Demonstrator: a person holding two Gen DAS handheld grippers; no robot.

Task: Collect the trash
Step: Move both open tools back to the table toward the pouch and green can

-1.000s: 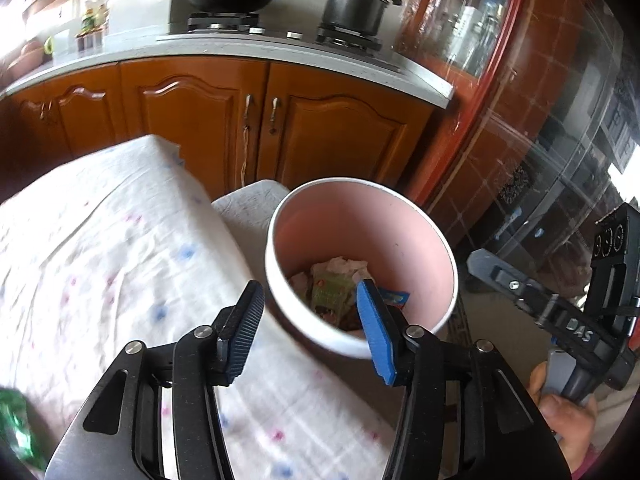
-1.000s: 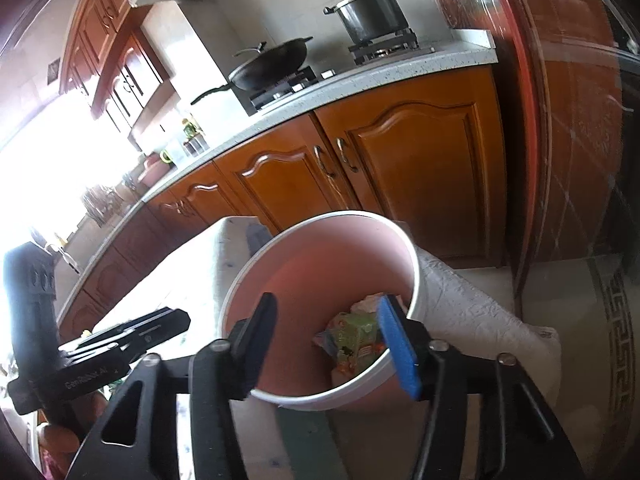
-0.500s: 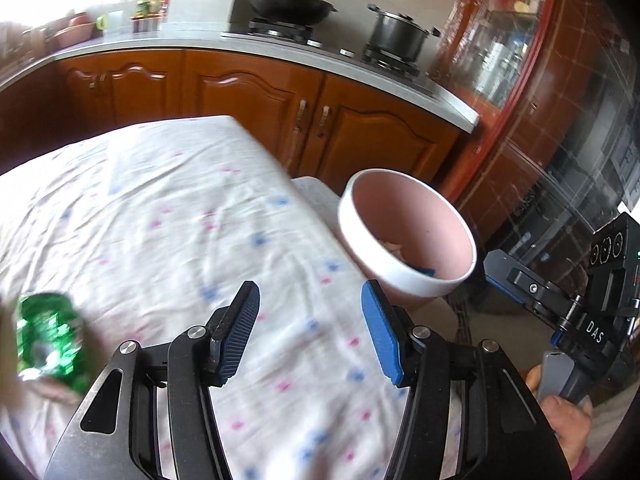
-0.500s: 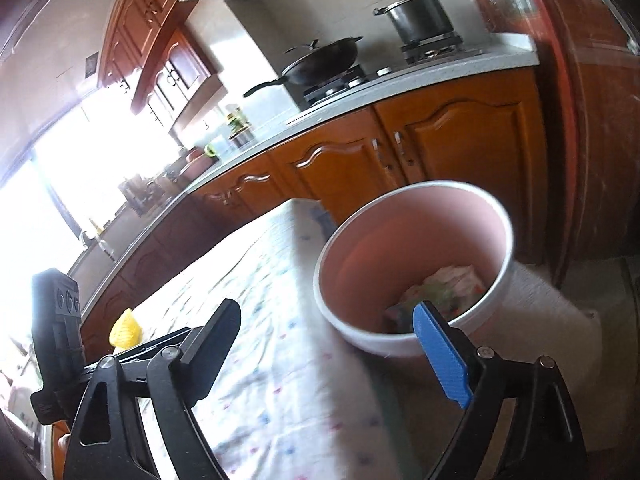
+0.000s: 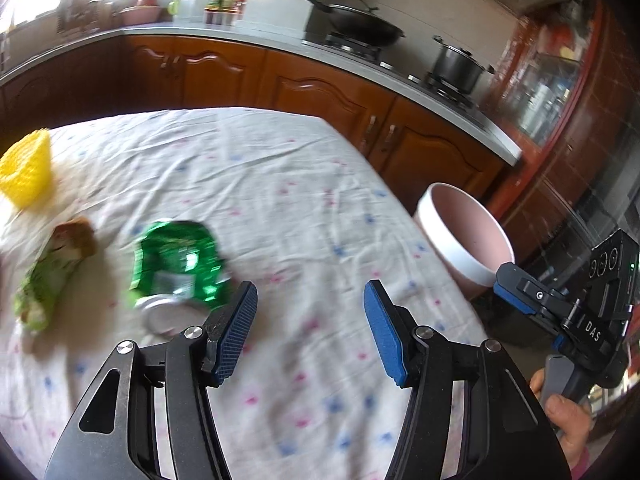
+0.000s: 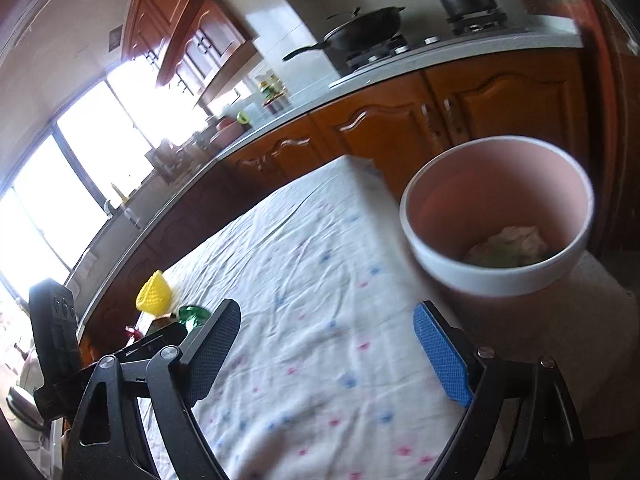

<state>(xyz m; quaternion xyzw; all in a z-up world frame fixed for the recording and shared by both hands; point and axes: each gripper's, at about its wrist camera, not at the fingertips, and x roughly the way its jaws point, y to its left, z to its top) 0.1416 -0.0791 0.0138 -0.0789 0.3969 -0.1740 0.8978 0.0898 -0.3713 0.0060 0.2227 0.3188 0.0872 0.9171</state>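
A crushed green can lies on the flowered tablecloth, just left of and beyond my left gripper, which is open and empty above the cloth. A green and brown wrapper lies further left, with a yellow crumpled piece behind it. The pink trash bucket stands off the table's right edge. In the right wrist view the bucket holds crumpled trash. My right gripper is open and empty over the cloth, left of the bucket.
Wooden cabinets and a counter with a wok and a pot run behind the table. The other gripper's body shows in the left wrist view and in the right wrist view. A bright window is at the left.
Both grippers have swung left, away from above the bucket and over the table. The green can, wrapper and yellow piece have come into the left wrist view. The right jaws have opened wider.
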